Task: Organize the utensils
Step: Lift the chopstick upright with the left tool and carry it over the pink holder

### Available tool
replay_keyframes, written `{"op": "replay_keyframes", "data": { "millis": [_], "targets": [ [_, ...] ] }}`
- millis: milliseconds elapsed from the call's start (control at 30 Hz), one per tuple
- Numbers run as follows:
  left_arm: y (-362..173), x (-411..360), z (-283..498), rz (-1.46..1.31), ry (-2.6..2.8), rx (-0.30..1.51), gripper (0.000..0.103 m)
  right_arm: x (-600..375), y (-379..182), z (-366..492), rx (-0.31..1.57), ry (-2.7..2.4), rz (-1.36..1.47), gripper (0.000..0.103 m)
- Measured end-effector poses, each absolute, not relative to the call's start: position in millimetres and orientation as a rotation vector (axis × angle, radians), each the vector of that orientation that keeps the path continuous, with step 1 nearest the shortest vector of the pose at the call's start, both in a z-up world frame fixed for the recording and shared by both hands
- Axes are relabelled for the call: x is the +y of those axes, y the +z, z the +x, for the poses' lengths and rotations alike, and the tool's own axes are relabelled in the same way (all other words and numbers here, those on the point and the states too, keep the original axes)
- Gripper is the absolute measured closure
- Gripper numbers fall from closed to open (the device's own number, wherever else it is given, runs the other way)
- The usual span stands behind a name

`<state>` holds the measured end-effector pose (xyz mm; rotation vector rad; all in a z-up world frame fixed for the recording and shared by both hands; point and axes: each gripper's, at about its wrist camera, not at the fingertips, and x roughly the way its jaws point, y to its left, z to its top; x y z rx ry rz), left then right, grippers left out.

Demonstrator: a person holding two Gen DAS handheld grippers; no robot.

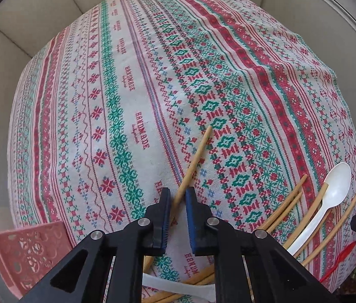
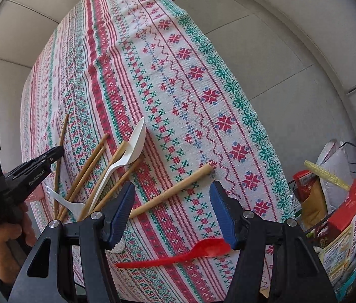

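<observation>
While the left claw (image 1: 178, 198) clamps one chopstick (image 1: 195, 161) and the right claw (image 2: 173, 212) hangs released over the red spoon (image 2: 178, 255), the other utensils lie scattered on the tabletop (image 2: 203, 80); sorting looks barely begun.

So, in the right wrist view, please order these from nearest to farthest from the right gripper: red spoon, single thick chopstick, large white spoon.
From the right gripper:
1. red spoon, just below the jaws, beside the right finger.
2. thick chopstick, between the fingers, slightly beyond.
3. white spoon, up-left in the pile.
</observation>
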<state>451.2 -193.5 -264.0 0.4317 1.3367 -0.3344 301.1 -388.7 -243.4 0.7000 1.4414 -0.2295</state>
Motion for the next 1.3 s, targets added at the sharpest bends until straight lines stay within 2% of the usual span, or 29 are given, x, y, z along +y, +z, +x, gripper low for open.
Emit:
{"op": "replay_keyframes", "data": {
  "millis": [200,300,400,567,667,1033,1300],
  "targets": [
    [-260,-203,467,0.478,-0.32,1.298,0.09,-382,-257,306,1.458,-0.26,0.772,0.039],
    [-265,-203,460,0.484,-0.309,1.254,0.094,-380,-257,309,1.429,-0.309,0.782,0.039],
    [-267,-199,448,0.509,-0.297,1.203,0.095,-373,-255,314,1.41,-0.361,0.739,0.044],
    [-246,-183,425,0.423,-0.29,1.128,0.095,-368,-253,316,1.364,-0.45,0.671,0.076],
    [-228,-171,411,0.377,-0.288,1.073,0.096,-369,-253,316,1.335,-0.476,0.683,0.084],
    [-157,-123,364,0.239,-0.294,0.836,0.098,-387,-252,305,1.245,-0.372,0.899,0.096],
    [-103,-70,338,0.049,-0.273,0.687,0.098,-366,-179,290,1.059,-0.263,0.801,0.096]
  ]
}}
